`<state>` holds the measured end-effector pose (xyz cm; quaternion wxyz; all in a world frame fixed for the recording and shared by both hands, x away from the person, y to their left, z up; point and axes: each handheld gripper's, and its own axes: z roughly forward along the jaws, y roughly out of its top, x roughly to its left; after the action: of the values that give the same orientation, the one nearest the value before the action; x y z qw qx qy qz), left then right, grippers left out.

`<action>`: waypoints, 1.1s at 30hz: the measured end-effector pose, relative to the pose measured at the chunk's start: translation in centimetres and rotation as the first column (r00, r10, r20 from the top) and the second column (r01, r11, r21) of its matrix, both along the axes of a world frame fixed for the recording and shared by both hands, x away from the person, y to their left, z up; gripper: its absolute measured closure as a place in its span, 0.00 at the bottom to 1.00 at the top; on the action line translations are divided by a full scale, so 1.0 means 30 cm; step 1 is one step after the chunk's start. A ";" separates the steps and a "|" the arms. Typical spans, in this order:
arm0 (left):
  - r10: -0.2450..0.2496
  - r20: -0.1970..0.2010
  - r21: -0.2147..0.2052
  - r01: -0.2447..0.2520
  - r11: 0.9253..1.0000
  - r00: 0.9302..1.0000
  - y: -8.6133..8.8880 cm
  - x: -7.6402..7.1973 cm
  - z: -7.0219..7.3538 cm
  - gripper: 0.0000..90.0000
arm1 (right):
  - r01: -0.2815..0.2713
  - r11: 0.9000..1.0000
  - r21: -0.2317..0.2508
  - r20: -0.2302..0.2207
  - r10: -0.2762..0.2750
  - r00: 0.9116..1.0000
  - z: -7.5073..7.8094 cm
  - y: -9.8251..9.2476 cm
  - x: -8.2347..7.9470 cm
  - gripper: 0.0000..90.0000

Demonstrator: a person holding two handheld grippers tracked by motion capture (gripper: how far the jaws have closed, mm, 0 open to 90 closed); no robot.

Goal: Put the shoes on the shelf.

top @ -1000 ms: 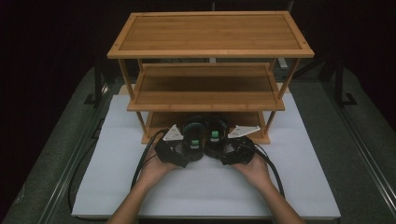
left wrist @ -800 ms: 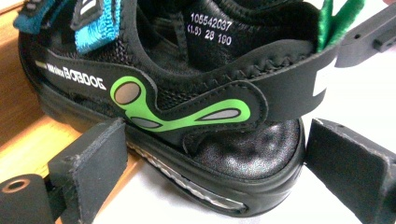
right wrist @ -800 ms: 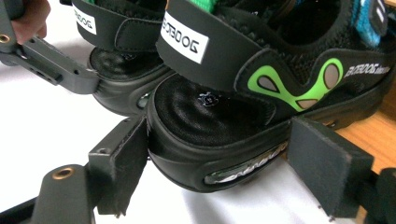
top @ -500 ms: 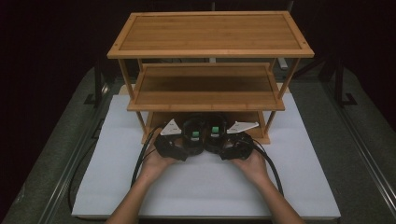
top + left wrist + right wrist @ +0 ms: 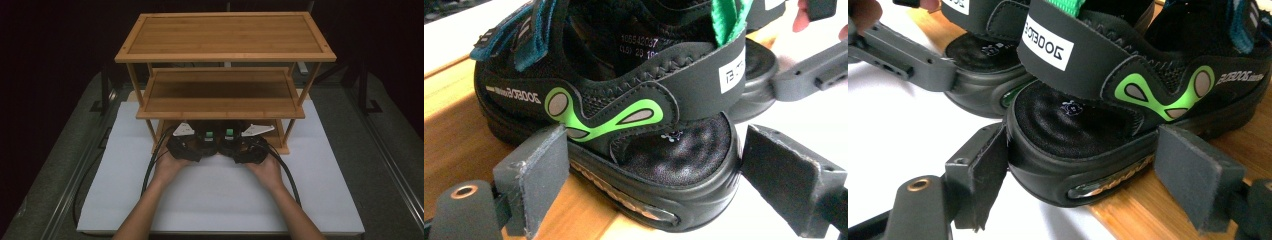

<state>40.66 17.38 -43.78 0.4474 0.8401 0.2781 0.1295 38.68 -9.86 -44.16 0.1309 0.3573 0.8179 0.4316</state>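
I have left gripper (image 5: 659, 180) jaws spread round left sandal (image 5: 624, 100) heel, just been closing, far pad clear; near pad maybe touching sole. Right gripper (image 5: 1088, 175) jaws spread round right sandal (image 5: 1128, 75) heel. Straddling heels, I judge, to nudge pair onto bottom shelf (image 5: 454, 115); heels overhang front edge. Sandals black, green swirls and pull loops.

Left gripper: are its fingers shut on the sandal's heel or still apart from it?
Open. In the left gripper view the sandal heel sits between the fingers; the near one is at the sole, the far one stands clear. They have just been closing.
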 end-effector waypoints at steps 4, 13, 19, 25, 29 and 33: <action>0.016 0.021 0.007 -0.016 1.000 1.000 -0.004 0.011 -0.003 0.14 | 0.018 1.000 0.006 0.007 -0.018 1.000 -0.006 0.001 0.012 0.25; 0.055 0.031 0.017 -0.055 0.998 0.998 -0.006 0.047 -0.018 0.16 | 0.048 0.998 -0.027 0.035 -0.047 0.998 -0.004 -0.005 0.062 0.26; 0.083 0.017 0.012 -0.083 0.996 0.996 -0.005 0.053 -0.021 0.15 | 0.066 0.997 -0.028 0.024 -0.065 0.998 -0.011 -0.009 0.078 0.26; 0.092 -0.006 0.010 -0.092 0.996 0.996 0.016 0.021 -0.008 0.15 | 0.054 0.998 -0.028 0.041 -0.053 0.998 0.011 -0.015 0.050 0.24; 0.067 -0.011 0.017 -0.067 0.998 0.998 0.037 -0.009 0.014 0.15 | 0.048 0.999 -0.013 0.039 -0.048 0.998 0.044 -0.036 0.019 0.22; 0.051 -0.028 0.039 -0.050 0.998 0.998 0.049 -0.037 0.038 0.15 | 0.048 0.999 -0.019 0.009 -0.047 0.999 0.062 -0.062 -0.010 0.16</action>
<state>39.54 18.86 -42.63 0.4236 0.8431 0.3032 0.1337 38.37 -11.72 -42.30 0.1480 0.3735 0.8127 0.4220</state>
